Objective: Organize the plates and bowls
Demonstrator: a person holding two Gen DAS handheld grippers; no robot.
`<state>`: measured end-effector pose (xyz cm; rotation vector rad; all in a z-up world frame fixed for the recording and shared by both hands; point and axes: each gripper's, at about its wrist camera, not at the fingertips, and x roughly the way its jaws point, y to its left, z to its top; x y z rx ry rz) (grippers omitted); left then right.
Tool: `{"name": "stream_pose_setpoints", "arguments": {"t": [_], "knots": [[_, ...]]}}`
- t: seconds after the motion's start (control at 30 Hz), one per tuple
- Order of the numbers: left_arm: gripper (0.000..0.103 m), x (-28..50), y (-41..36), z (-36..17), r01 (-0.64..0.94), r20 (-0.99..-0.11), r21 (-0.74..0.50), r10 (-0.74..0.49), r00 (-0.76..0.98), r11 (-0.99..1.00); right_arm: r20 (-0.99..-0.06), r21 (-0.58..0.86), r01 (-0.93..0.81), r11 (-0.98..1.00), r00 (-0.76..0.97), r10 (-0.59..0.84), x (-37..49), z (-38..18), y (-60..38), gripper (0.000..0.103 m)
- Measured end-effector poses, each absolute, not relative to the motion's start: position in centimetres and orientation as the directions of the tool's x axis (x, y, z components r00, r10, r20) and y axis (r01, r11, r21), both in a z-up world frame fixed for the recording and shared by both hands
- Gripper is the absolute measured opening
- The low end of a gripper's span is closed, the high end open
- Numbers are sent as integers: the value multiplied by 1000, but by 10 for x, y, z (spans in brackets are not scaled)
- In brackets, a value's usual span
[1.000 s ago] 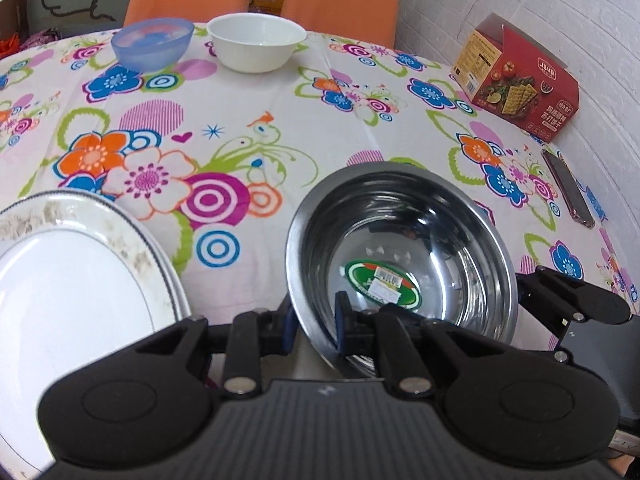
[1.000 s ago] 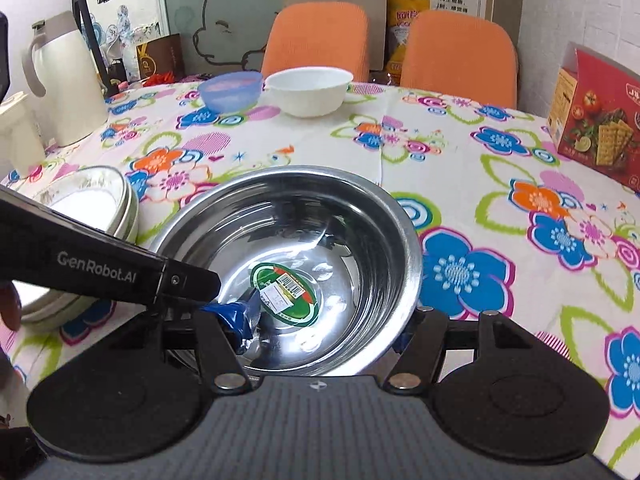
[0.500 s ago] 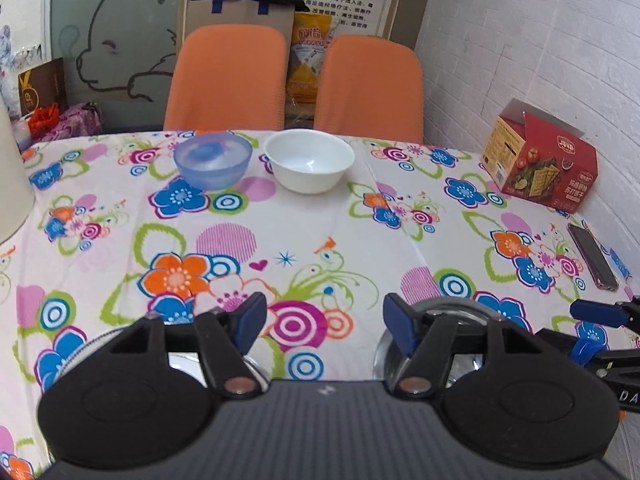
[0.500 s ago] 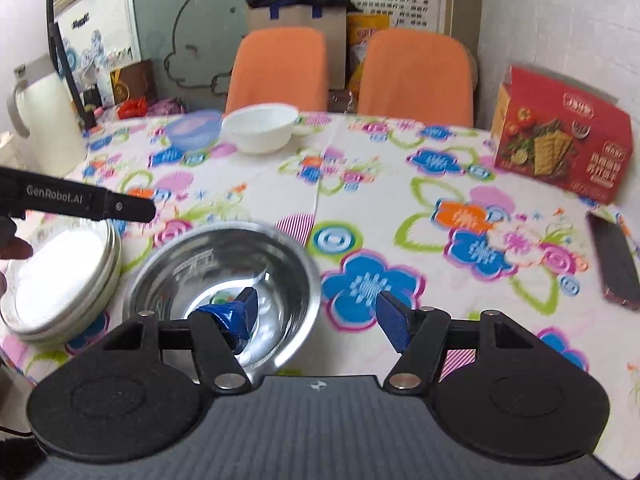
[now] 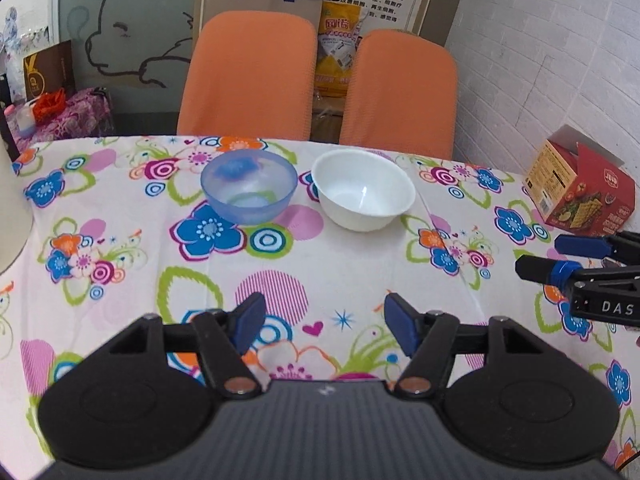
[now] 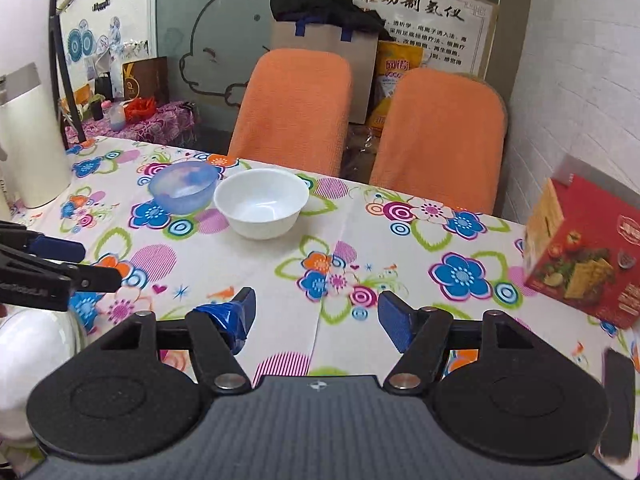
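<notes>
Both grippers are up off the table with nothing in them. Left gripper (image 5: 324, 324) has its blue pads spread apart over bare flowery tablecloth (image 5: 360, 264), jaws empty. Right gripper (image 6: 316, 318) is spread too, and its jaws have just been opening wider, nothing between them either. It also pokes into the left wrist view from the right edge. Straight ahead of both, toward the far edge of the table, the blue bowl (image 5: 249, 186) and white bowl (image 5: 362, 188) sit side by side, blue one on the left, close but apart. Down by the right gripper's lower left there's the rim of a white plate (image 6: 28, 344). Off to its right stands a red cracker box (image 6: 584, 252). Two orange chairs (image 6: 296, 108) sit behind the table.
</notes>
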<state>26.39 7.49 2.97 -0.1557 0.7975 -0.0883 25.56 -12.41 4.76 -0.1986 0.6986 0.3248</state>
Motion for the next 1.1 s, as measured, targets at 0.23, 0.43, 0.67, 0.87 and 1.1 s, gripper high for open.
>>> {"name": "stream_pose_setpoints", "arguments": {"t": [0.23, 0.43, 0.67, 0.87, 1.1], "knots": [[67, 365, 78, 47, 74, -695, -149, -157, 701, 986, -706, 36, -345, 938, 655, 268, 331, 24, -113, 54], [67, 456, 66, 25, 154, -761, -145, -210, 613, 977, -721, 76, -414, 907, 605, 337, 366, 5, -90, 54], [67, 501, 55, 2, 283, -804, -99, -244, 542, 954, -729, 66, -522, 850, 557, 398, 379, -20, -75, 54], [67, 508, 35, -15, 358, -828, -30, -223, 514, 933, -735, 34, -549, 835, 553, 393, 394, -36, -61, 55], [67, 507, 33, -25, 353, -829, -38, -227, 511, 935, -703, 30, -558, 829, 578, 415, 402, -37, -50, 55]]}}
